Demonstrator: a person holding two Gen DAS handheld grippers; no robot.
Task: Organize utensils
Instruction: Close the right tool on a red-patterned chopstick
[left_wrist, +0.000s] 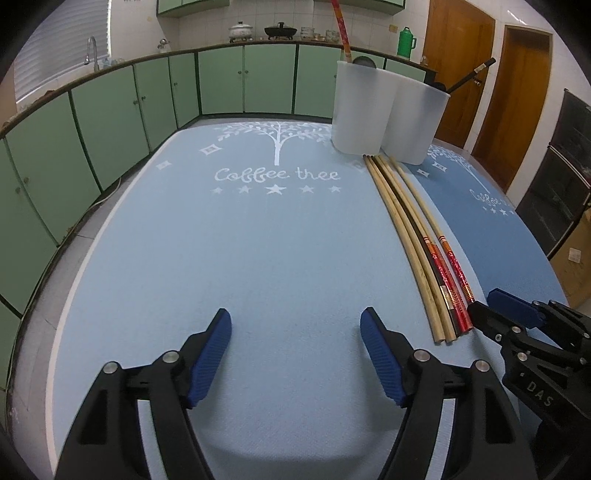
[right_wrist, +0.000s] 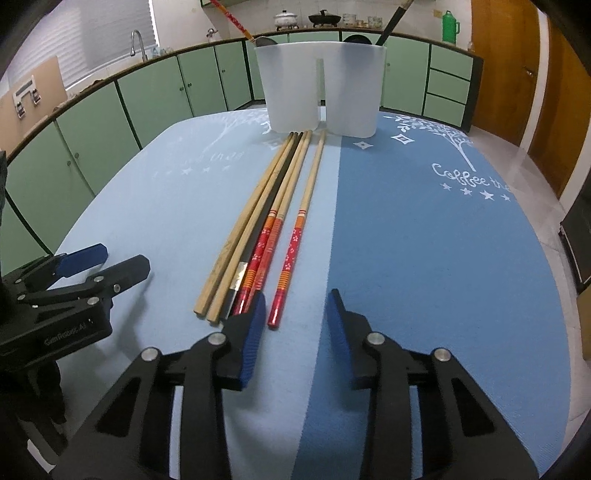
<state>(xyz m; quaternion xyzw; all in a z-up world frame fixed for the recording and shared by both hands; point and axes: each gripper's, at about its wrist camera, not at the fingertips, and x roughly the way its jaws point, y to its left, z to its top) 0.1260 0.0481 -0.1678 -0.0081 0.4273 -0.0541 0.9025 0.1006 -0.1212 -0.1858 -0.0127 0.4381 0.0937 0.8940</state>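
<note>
Several long chopsticks (right_wrist: 258, 229) lie side by side on the blue mats, tips toward a white two-compartment holder (right_wrist: 321, 88): plain wooden ones, a dark one, and red-patterned ones. One red-handled chopstick (right_wrist: 295, 236) lies a little apart on the right. Its near end rests between the jaws of my right gripper (right_wrist: 297, 321), close to the left pad, and neither pad touches it. My left gripper (left_wrist: 297, 332) stands open over bare mat, left of the chopsticks (left_wrist: 417, 236). The holder (left_wrist: 388, 110) has a red chopstick and a dark one standing in it.
A light blue mat (left_wrist: 221, 258) and a darker blue mat (right_wrist: 443, 240) cover the table. Green kitchen cabinets (left_wrist: 110, 110) ring the far side, with wooden doors (left_wrist: 517, 110) on the right. My right gripper (left_wrist: 493, 308) shows beside the chopstick ends; my left gripper (right_wrist: 110, 264) sits left of them.
</note>
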